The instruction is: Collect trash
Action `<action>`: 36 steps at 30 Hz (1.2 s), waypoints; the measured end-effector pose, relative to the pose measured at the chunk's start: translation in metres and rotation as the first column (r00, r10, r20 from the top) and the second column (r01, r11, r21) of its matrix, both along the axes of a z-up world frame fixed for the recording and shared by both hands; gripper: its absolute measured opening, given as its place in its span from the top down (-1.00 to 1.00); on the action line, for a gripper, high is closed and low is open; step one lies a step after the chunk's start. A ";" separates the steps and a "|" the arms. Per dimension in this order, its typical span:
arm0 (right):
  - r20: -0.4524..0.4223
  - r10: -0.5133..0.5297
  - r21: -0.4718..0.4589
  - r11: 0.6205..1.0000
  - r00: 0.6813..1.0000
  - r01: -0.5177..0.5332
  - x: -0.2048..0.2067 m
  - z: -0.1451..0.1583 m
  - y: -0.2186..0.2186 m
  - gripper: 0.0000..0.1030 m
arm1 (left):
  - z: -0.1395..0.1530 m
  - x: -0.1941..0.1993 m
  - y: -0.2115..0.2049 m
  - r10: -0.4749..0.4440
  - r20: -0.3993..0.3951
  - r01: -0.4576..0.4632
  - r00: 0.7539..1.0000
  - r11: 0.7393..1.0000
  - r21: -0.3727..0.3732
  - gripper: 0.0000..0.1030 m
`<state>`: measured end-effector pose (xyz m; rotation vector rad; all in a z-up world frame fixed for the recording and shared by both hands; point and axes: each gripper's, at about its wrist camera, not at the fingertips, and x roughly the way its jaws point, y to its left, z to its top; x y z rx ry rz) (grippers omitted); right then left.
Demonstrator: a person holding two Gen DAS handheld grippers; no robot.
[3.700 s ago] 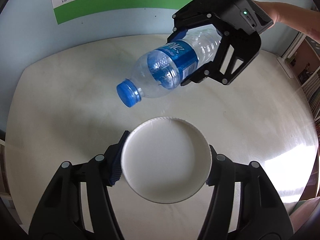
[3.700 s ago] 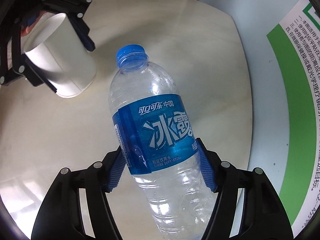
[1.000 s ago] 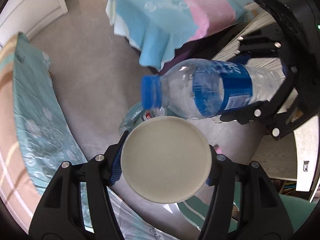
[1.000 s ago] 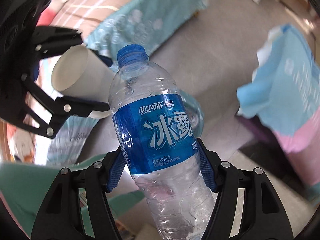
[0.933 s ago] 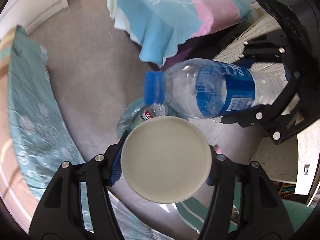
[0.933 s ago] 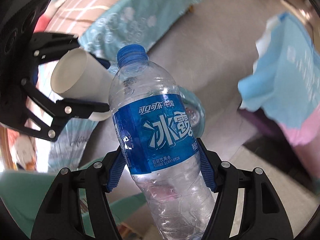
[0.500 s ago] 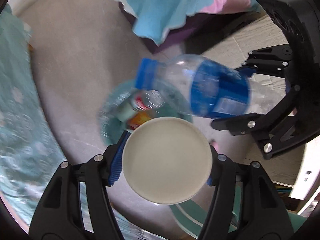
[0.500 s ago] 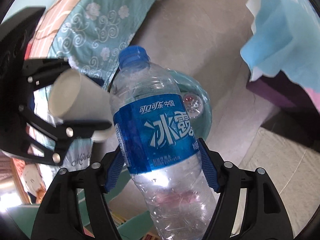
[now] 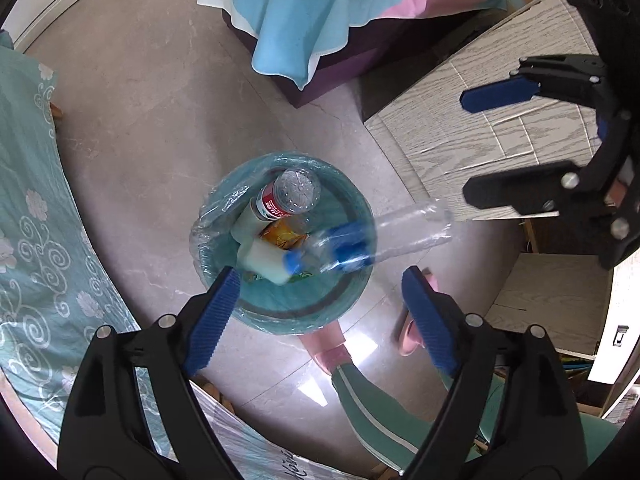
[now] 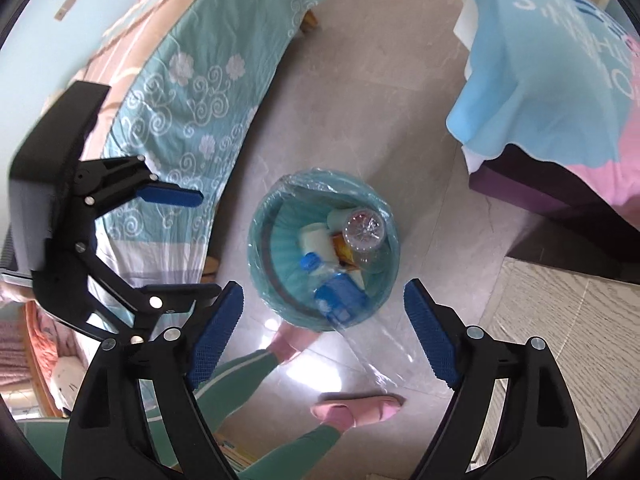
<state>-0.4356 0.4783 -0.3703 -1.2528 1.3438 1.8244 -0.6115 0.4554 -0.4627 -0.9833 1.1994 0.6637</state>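
A teal bin (image 9: 224,216) lined with a clear bag stands on the floor below both grippers; it also shows in the right wrist view (image 10: 260,236). The blue-label water bottle (image 9: 360,244) is blurred in mid-fall, cap first, across the bin's rim (image 10: 340,296). The white paper cup (image 9: 262,260) lies inside the bin (image 10: 316,240), beside a red-label bottle (image 9: 290,196) and an orange wrapper. My left gripper (image 9: 320,308) is open and empty above the bin. My right gripper (image 10: 320,320) is open and empty, also seen in the left wrist view (image 9: 500,140).
A bed with a teal floral cover (image 9: 28,208) is left of the bin. A blue and pink cloth (image 9: 320,12) drapes over dark furniture. A pale wood cabinet (image 9: 480,120) is on the right. The person's pink slippers (image 10: 360,412) stand near the bin.
Both grippers have opened. The cup has dropped from the left gripper into the bin and the water bottle has left the right gripper and is falling in.
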 end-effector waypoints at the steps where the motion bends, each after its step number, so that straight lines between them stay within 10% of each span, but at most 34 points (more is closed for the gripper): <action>1: -0.005 0.000 0.005 1.000 1.000 0.000 0.002 0.002 -0.001 -0.60 | 0.000 0.001 0.000 0.000 0.000 0.000 1.000 1.000 0.003 -0.57; 20: -0.023 -0.024 0.067 0.997 0.999 0.026 0.026 0.077 -0.017 -0.60 | 0.053 0.008 -0.021 -0.022 -0.023 0.022 1.000 0.999 0.036 -0.65; 31: -0.149 -0.106 0.223 0.965 0.983 0.138 0.069 0.221 -0.041 -0.62 | 0.166 0.023 -0.031 -0.033 -0.010 0.034 0.999 0.987 0.156 -0.85; 36: -0.237 -0.256 0.349 0.878 0.937 0.328 0.125 0.305 -0.070 -0.72 | 0.232 0.050 -0.035 -0.071 -0.028 0.076 0.997 0.962 0.264 -0.87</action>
